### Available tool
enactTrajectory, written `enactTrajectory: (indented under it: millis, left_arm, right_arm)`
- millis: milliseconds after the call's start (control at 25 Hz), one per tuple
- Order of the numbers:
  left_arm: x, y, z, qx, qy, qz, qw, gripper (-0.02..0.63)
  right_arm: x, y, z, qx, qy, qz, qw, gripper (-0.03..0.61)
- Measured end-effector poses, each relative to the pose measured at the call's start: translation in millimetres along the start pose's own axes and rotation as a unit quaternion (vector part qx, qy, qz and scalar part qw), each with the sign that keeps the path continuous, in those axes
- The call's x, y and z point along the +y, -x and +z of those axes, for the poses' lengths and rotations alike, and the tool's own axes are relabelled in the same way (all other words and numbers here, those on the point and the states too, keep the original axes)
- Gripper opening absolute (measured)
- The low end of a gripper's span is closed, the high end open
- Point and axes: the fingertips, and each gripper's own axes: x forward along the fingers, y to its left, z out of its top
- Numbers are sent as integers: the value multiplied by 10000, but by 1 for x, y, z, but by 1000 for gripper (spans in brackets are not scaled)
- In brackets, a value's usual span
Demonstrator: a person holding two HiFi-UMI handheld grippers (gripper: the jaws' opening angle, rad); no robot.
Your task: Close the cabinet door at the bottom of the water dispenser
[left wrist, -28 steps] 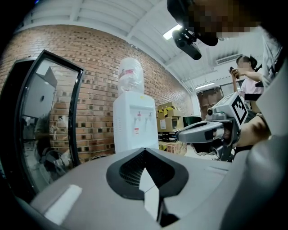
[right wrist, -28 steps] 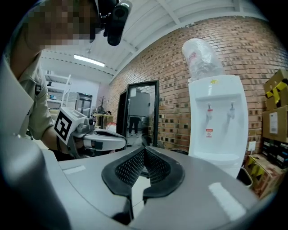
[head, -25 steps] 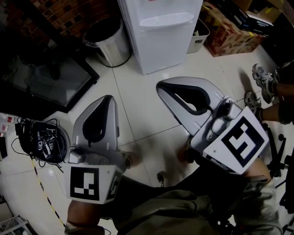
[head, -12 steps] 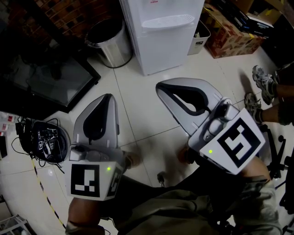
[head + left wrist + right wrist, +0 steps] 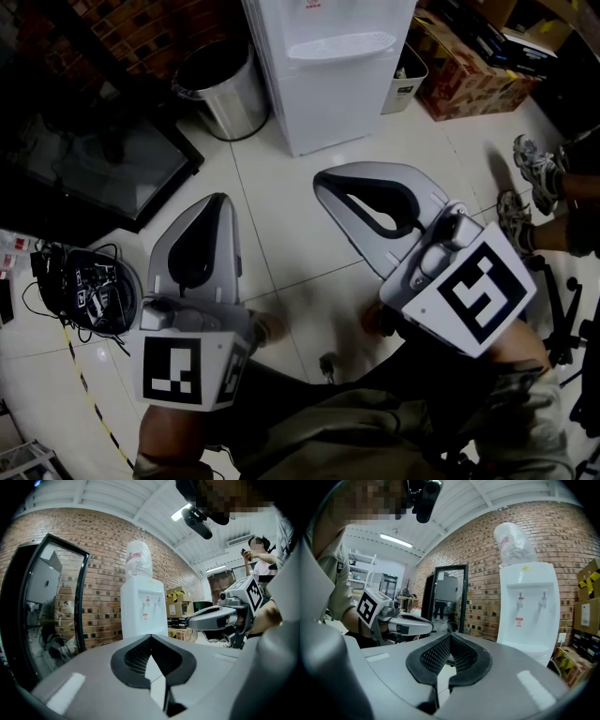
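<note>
Tiled floor [image 5: 281, 216]: the water dispenser [image 5: 328, 75] stands at its far edge, its cabinet door [image 5: 342, 112] apparently flush, though the steep view is poor. The left gripper [image 5: 221, 200] and right gripper [image 5: 322, 181], both closed and empty, have not shifted and hang well short of it.

A steel bin [image 5: 228, 105] and cardboard box [image 5: 466, 73] stand well apart.

I note a pale tiled floor [image 5: 281, 216]. Standing on it: a white water dispenser [image 5: 328, 75], a steel bin [image 5: 220, 89] just beside its left, a cardboard box [image 5: 469, 70] to its right. A cable tangle [image 5: 94, 286] lies well apart, lower left.
</note>
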Motion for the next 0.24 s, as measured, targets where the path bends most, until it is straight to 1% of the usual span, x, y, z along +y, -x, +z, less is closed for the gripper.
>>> enactTrajectory:
  millis: [240]
  left_arm:
    - [0, -1, 0, 4, 10, -5, 10000, 2]
  right_arm:
    - [0, 0, 2, -30, 11, 4, 10000, 0]
